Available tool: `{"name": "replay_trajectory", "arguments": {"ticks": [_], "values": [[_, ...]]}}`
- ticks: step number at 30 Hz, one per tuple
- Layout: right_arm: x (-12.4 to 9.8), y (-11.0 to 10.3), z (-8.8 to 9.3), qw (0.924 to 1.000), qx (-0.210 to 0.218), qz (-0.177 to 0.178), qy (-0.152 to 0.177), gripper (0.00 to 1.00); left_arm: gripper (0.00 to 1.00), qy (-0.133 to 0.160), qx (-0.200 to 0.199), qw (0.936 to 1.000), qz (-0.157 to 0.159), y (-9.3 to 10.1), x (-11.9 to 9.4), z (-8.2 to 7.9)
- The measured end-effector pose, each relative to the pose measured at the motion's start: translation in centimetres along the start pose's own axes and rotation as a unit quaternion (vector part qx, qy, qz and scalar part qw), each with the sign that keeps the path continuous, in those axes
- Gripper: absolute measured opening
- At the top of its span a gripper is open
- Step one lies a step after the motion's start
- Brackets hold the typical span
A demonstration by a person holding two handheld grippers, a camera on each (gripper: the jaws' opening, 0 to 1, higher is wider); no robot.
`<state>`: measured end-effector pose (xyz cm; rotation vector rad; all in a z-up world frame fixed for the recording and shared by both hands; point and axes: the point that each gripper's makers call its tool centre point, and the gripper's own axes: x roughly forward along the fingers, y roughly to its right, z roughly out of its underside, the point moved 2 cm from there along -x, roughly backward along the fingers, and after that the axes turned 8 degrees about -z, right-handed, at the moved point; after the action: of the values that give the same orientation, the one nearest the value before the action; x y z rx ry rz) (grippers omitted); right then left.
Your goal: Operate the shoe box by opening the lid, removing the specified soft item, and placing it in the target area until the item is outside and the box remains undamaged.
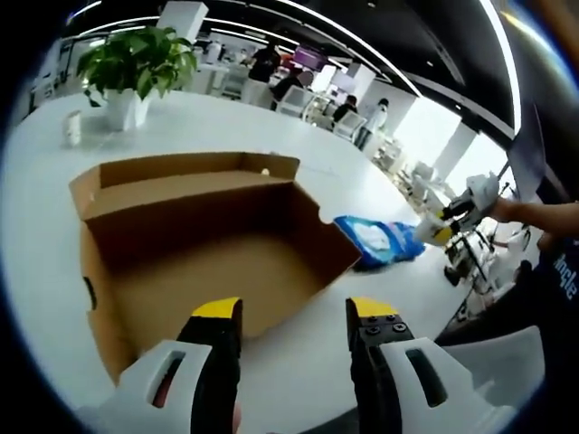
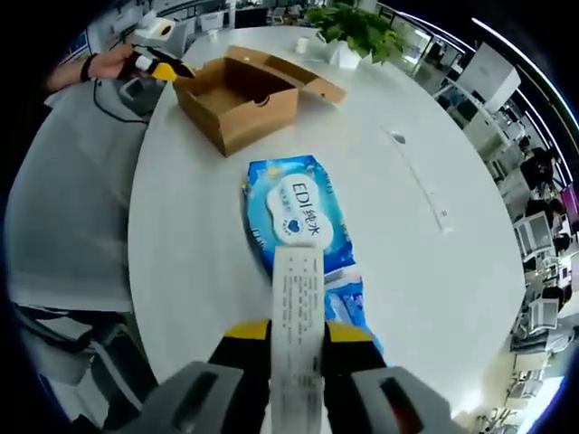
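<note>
The shoe box is plain brown cardboard inside and out, sitting on a white table, and the wet wipes pack is bright blue with a white label patch carrying blue lettering plus a long white printed strip. Both the left gripper and right gripper have black jaws with yellow tips on pale grey bodies. The potted plant is leafy green in what looks like a white pot, bit blurry though.
</note>
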<state>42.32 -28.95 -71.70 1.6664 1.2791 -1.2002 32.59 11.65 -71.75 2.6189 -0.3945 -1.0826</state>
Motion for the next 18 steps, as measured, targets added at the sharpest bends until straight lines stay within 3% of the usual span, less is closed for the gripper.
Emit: {"name": "replay_trajectory", "arguments": {"ticks": [8, 12, 18], "values": [[-1.0, 3.7, -0.3, 0.9999, -0.006, 0.015, -0.004, 0.18, 0.47, -0.002, -0.005, 1.0000, -0.005, -0.3, 0.1, 0.1], [-1.1, 6.0, -0.8, 0.9997, 0.010, 0.020, 0.009, 0.18, 0.47, -0.007, -0.007, 0.9999, -0.007, -0.5, 0.2, 0.5], [-0.6, 8.2, -0.9, 0.9998, 0.004, 0.022, 0.001, 0.18, 0.47, -0.006, -0.011, 0.9998, -0.012, -0.8, 0.1, 0.6]]}}
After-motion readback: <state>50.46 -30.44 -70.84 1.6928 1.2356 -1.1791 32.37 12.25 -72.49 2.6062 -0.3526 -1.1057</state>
